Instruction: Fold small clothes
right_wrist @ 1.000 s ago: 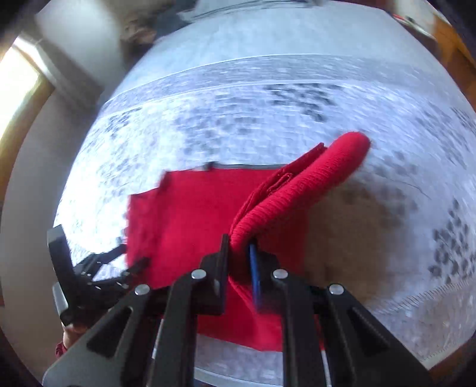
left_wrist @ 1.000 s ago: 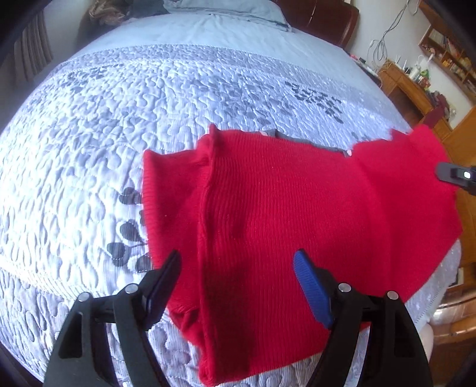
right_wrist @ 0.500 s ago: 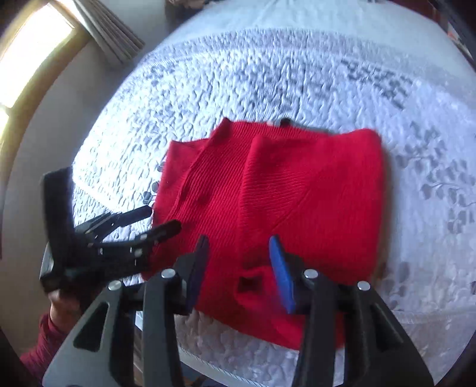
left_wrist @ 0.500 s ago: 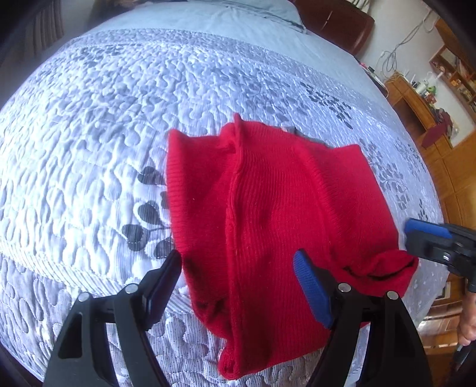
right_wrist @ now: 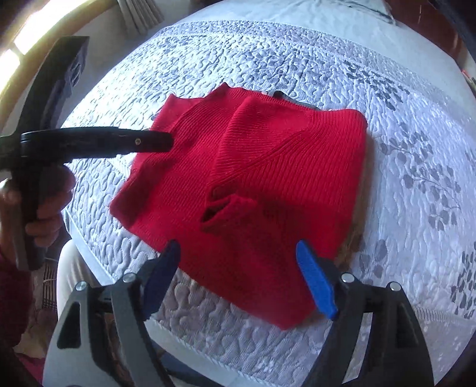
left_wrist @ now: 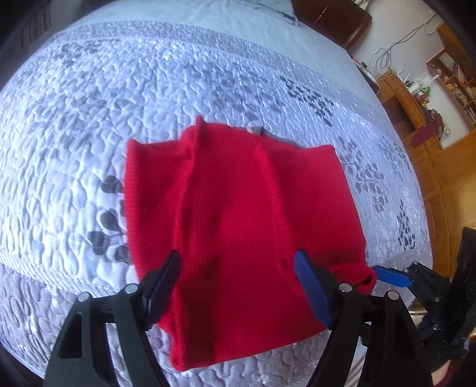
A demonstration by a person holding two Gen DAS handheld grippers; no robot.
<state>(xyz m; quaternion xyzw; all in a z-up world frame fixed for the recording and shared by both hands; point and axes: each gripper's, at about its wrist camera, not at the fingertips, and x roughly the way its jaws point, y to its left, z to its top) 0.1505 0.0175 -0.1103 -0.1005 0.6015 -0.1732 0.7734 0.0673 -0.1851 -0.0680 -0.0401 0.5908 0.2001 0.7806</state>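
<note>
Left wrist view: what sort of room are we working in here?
Most likely a bedroom: the red knit garment lies on a bed with a quilted grey bedspread, a dark wooden headboard at its far end, and wooden shelving along the wall.

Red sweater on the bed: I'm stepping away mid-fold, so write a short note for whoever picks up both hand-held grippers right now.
Left hand-held gripper: open, empty, above the sweater's near edge.
Right hand-held gripper: jaws opening, nothing between them.
Red sweater: flat on the quilted bedspread, near the bed's edge, free of both grippers.
Done: both sides lie folded over the middle; right sleeve cuff rests on top.
Left: probably fold it across, then neaten.
</note>
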